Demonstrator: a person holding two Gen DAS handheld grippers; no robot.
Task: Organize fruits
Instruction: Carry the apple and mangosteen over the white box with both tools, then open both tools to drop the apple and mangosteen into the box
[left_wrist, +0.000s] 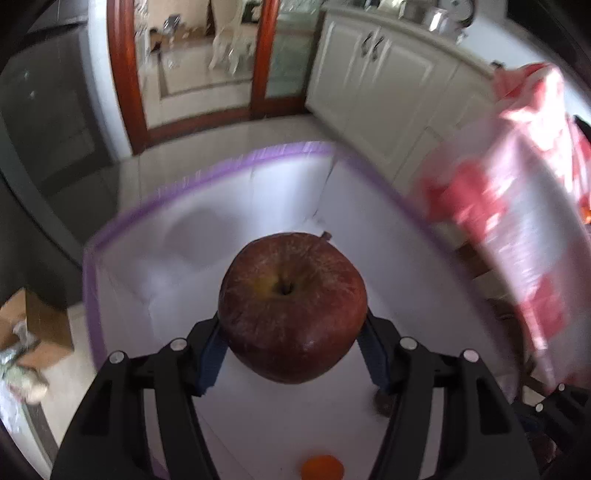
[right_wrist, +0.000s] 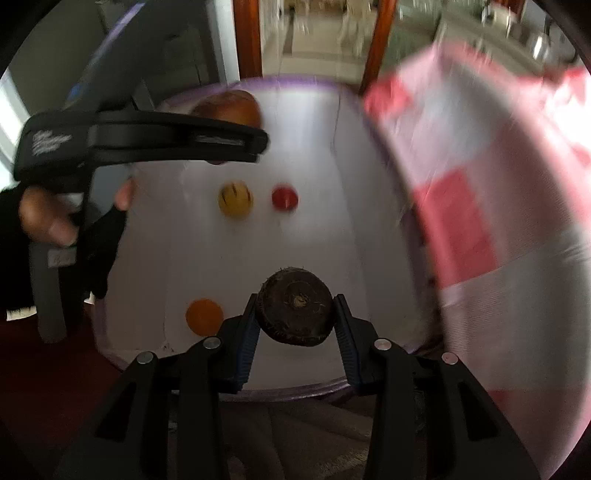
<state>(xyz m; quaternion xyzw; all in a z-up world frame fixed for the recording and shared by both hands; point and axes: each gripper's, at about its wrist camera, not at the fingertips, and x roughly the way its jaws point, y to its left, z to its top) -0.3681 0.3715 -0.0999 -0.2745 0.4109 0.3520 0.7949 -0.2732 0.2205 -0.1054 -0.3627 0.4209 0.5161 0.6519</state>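
Both fruits hang above the white desk (left_wrist: 258, 424). Left fingers (left_wrist: 221, 350) squeeze the big apple (left_wrist: 291, 306); right fingers (right_wrist: 247, 339) pinch a brown hairy fruit (right_wrist: 295, 310). Either could slip, fall and bruise.

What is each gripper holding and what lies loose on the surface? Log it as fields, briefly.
left gripper: jaws shut on a red apple, stem cavity facing the camera
right gripper: jaws shut on a dark brown hairy round fruit, kind unclear
surface: white board with purple edge
loose on surface: orange fruit, yellow striped fruit, small red fruit
right side: red and white plastic bag, blurred
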